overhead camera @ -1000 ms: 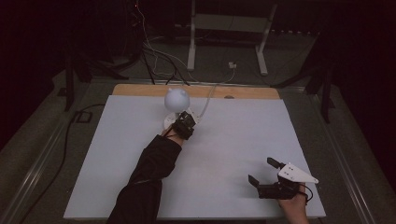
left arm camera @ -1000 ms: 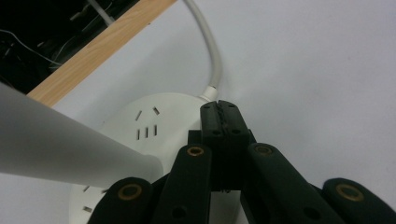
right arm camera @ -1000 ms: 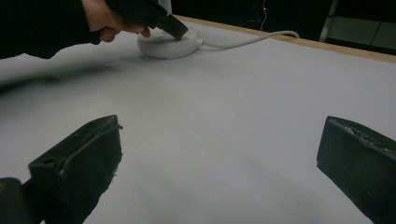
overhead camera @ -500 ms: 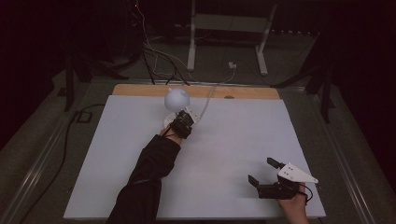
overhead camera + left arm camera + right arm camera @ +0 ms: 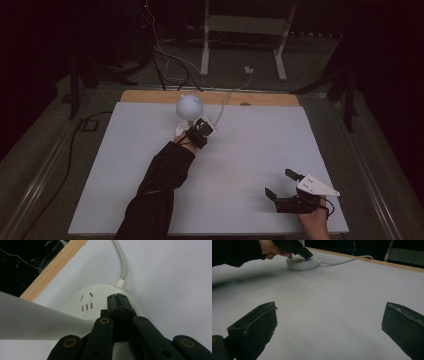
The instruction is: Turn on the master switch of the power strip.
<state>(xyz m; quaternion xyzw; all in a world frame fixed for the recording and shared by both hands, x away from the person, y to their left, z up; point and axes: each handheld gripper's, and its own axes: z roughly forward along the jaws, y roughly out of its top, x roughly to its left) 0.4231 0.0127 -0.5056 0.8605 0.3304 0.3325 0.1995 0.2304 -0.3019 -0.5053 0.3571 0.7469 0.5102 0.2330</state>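
One white desk lamp with a round plastic base (image 5: 100,302) and a globe-shaped white shade (image 5: 190,105) stands at the far middle of the table, just short of its far wooden edge (image 5: 265,98); the base bears a small cluster of slots and a single grey-white cord (image 5: 122,262) that runs from it toward the far side. The left gripper (image 5: 116,298), held by a hand in a black sleeve (image 5: 160,185), has its two black jaws pressed together with nothing between them, their tips down on the top of the lamp base, where a small blue light (image 5: 308,259) glows in the right gripper view. The right gripper (image 5: 284,184), one of two on the table, rests at the near right, well apart from the lamp, its jaws spread wide over bare surface and holding nothing. The lamp and grippers sit on a single white sheet (image 5: 250,150) that covers the tabletop. Beyond the table the room is dark, with one white metal stand (image 5: 205,45) and a tangle of cables (image 5: 165,55) on the grey floor (image 5: 45,145).
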